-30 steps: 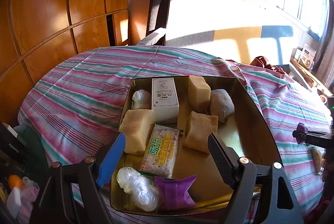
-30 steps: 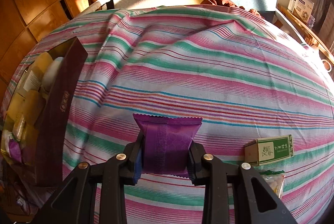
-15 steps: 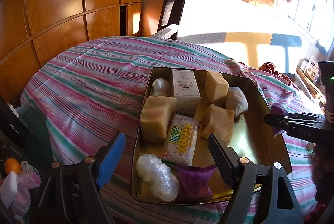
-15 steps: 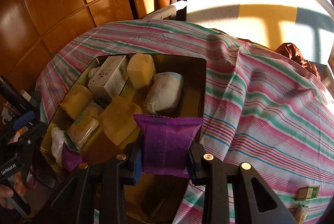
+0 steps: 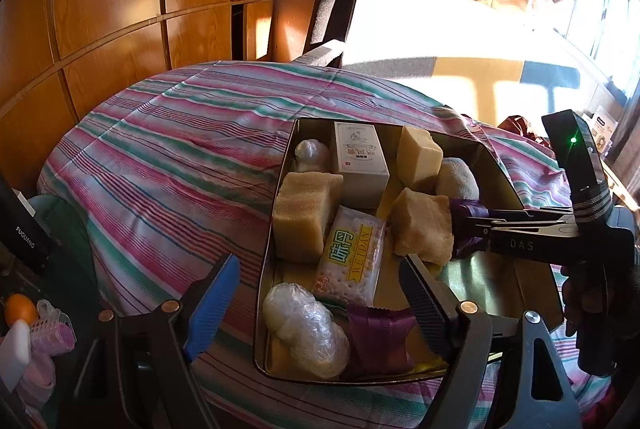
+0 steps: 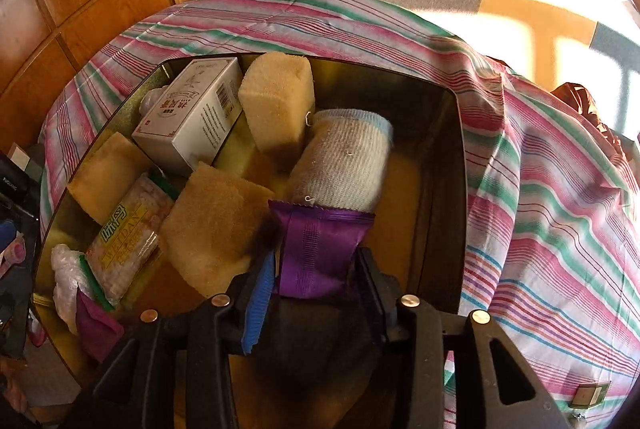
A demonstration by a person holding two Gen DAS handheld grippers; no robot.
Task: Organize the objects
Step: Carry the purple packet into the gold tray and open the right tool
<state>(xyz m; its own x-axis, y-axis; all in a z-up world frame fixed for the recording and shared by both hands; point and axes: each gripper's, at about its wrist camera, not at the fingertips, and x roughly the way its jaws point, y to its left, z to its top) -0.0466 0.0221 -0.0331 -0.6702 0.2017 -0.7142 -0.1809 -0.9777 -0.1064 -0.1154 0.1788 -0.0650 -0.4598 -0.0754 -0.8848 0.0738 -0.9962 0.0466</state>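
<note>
Right gripper: closed on the lower half of a purple packet, pinched from both flat sides so the crimped top edge points forward into the metal tin. Held this way, the packet can probably be let go flat onto the bare gold floor at the right of the tin. In the right wrist view the packet sits centre frame, its top edge just in front of the rolled sock; touching or just short of it, cannot tell.

Left wrist view confirms: right gripper enters from the right edge of the frame over the tin's right side, with the purple packet beside a sponge block.

Left gripper: wide open, holding nothing. It hovers at the near end of the tin, lower centre of frame, one finger outside the left wall and one over the interior. Judgement: it is waiting, or placed to steady the tin.

Tin contents, outward:
- second purple packet and clear plastic bundle at the near edge
- cracker pack in the middle
- larger sponge block against the left wall
- white carton and a third sponge at the far end

Items are packed leftward, so the free space is on the right. That is likely why the packet comes in there.

The tin rests on a striped cloth. A small green box lies on the cloth at lower right of the right wrist view, not yet collected.
</note>
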